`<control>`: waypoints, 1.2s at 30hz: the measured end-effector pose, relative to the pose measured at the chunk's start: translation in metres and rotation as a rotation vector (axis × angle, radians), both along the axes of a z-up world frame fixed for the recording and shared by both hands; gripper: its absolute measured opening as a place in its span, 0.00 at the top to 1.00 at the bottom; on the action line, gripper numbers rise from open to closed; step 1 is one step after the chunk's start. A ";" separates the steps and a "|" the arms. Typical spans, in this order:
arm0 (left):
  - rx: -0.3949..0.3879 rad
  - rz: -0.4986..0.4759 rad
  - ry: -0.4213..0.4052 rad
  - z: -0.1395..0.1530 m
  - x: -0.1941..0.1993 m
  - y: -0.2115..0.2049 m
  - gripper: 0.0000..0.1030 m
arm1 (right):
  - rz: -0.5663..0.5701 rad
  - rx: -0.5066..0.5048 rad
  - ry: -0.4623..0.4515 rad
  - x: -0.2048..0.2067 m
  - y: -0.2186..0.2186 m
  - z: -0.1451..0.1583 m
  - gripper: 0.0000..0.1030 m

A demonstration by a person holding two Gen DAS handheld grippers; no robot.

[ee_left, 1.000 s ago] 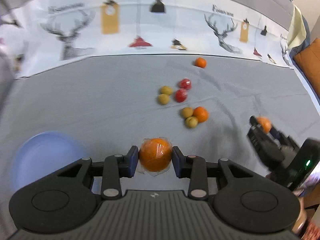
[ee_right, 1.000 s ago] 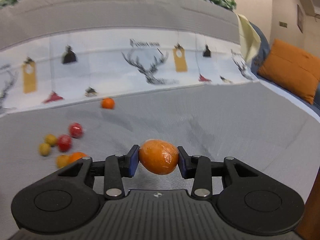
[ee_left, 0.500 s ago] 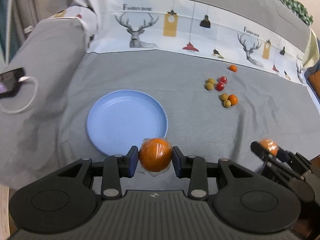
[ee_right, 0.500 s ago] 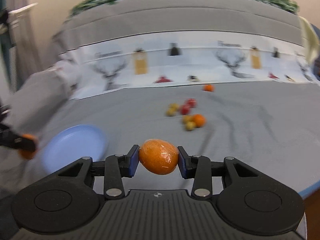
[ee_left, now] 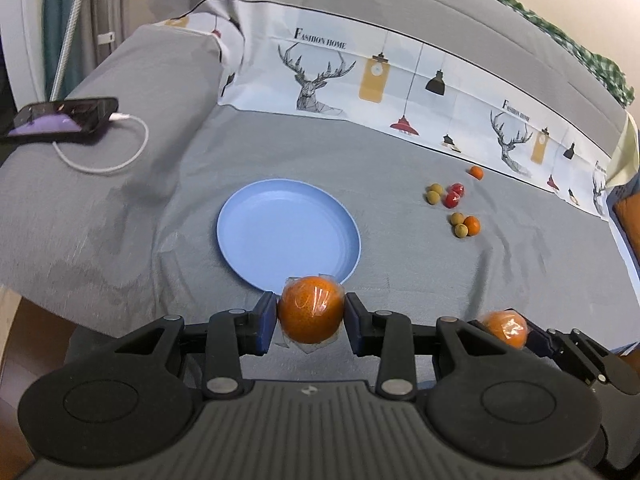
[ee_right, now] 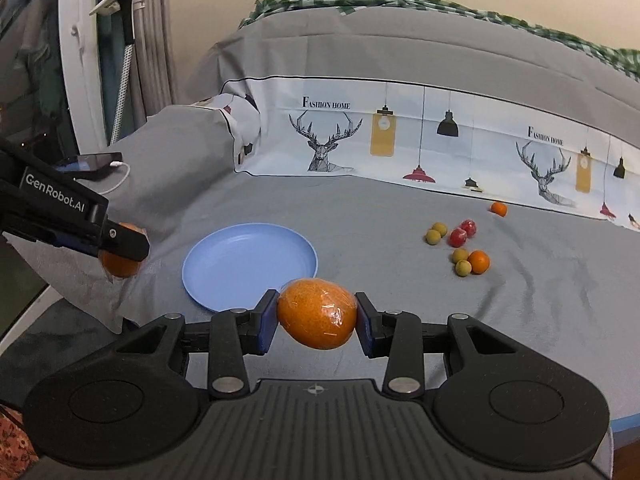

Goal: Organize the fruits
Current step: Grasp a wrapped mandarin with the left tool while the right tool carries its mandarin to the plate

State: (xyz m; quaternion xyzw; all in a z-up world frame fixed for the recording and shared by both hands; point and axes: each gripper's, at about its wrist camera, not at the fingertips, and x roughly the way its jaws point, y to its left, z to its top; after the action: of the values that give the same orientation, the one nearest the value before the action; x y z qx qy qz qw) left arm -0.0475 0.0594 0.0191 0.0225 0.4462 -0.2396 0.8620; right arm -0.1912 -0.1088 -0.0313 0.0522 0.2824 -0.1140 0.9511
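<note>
My left gripper (ee_left: 311, 316) is shut on a plastic-wrapped orange (ee_left: 310, 312), held just short of the near rim of the empty blue plate (ee_left: 280, 236). My right gripper (ee_right: 316, 314) is shut on a second wrapped orange (ee_right: 317, 313), near the plate's (ee_right: 244, 264) front rim. The right gripper's orange also shows in the left wrist view (ee_left: 505, 329), and the left gripper's orange in the right wrist view (ee_right: 120, 266). Small fruits lie to the right on the grey sheet: green ones (ee_left: 434, 194), red ones (ee_left: 454, 196), a small orange (ee_left: 472, 225) and a lone one (ee_left: 476, 172).
A phone (ee_left: 64, 120) with a white cable (ee_left: 116, 160) lies on the grey armrest at the left. A deer-print cloth (ee_left: 400, 88) runs along the back. An orange cushion (ee_left: 628, 216) sits at the far right. The sheet's front edge drops off near my grippers.
Both grippers have swung left from the fruit cluster, and the plate has come into view ahead of them. Each still holds its wrapped orange. The views have steadied.
</note>
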 end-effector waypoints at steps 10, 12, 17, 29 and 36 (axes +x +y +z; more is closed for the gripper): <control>-0.028 0.020 0.007 -0.004 0.012 0.014 0.61 | 0.004 -0.026 0.030 0.008 0.004 -0.001 0.60; -0.025 0.025 0.004 -0.004 0.016 0.015 0.61 | 0.006 -0.030 0.039 0.012 0.003 -0.002 0.60; -0.018 0.035 -0.010 -0.004 0.038 0.014 0.61 | 0.014 -0.042 0.065 0.028 0.000 -0.006 0.60; 0.036 0.064 0.080 -0.045 0.118 -0.006 0.61 | 0.074 -0.016 0.129 0.110 0.002 -0.032 0.60; 0.111 0.058 0.113 -0.081 0.151 -0.023 0.61 | 0.103 -0.001 0.183 0.161 -0.002 -0.057 0.60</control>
State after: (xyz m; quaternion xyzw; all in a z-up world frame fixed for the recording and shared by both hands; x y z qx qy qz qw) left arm 0.1038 0.0362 -0.0615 0.0438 0.5070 -0.1904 0.8395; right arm -0.0306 -0.1105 -0.0883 0.0267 0.3703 -0.0695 0.9259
